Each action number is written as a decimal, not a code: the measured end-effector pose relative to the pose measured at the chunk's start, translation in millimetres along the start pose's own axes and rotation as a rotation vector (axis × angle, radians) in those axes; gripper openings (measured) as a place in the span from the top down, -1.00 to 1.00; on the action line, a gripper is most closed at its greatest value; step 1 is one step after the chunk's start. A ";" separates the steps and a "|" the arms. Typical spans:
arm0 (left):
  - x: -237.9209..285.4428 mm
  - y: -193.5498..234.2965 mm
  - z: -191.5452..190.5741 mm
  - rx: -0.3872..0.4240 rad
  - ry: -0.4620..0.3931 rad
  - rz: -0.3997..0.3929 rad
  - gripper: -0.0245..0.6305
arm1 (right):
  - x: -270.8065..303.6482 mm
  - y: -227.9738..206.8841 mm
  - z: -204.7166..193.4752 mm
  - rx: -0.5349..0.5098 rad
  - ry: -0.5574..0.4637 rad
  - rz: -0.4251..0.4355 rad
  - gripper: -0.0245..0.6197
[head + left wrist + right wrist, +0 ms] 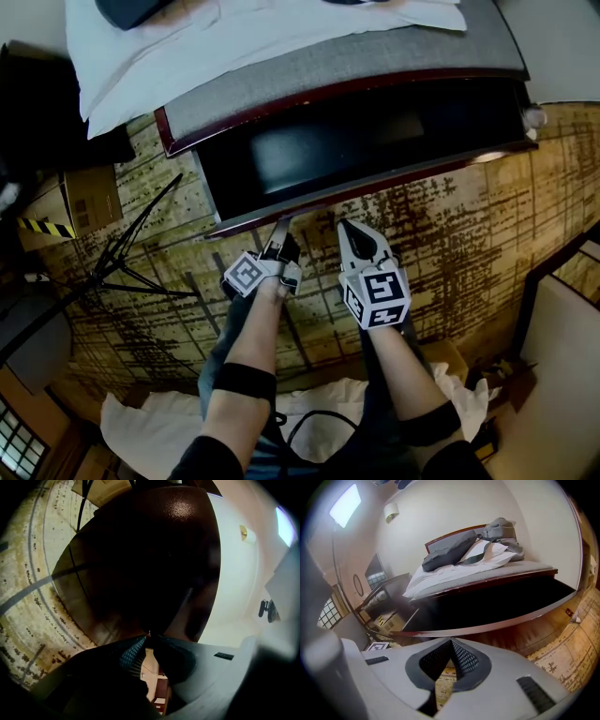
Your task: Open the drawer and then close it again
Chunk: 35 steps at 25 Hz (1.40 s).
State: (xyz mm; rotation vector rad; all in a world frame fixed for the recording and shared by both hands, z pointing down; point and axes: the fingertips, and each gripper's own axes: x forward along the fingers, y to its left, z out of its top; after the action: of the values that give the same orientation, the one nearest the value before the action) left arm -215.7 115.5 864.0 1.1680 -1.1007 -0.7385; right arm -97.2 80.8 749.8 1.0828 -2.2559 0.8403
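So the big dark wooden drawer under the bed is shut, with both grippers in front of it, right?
No, the dark wooden drawer under the grey bed is pulled open; the head view shows its black inside. The left gripper and right gripper are in front of it.

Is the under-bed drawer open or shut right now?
Open: the drawer stands pulled out from under the bed, its dark inside exposed in the head view.

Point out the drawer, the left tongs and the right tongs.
drawer (394,184): head view, its dark red front edge.
left tongs (280,228): head view, tips at the drawer's front edge.
right tongs (345,228): head view, closed white tips.
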 end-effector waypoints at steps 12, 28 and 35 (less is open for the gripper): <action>-45.8 15.4 -45.9 -0.007 0.044 0.006 0.77 | -13.2 -9.6 -3.4 0.002 0.003 -0.017 0.92; -88.5 -45.8 -60.1 0.220 0.274 0.193 0.93 | -67.4 -5.8 53.1 -0.004 -0.037 -0.040 0.92; -113.3 -208.4 -47.1 0.462 0.294 0.104 0.93 | -143.9 16.3 130.5 -0.027 -0.067 -0.043 0.92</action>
State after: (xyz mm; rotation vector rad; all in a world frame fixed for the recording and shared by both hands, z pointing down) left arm -191.3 177.5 631.6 1.5385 -1.1001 -0.2198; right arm -51.4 69.1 560.7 1.1594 -2.2831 0.7650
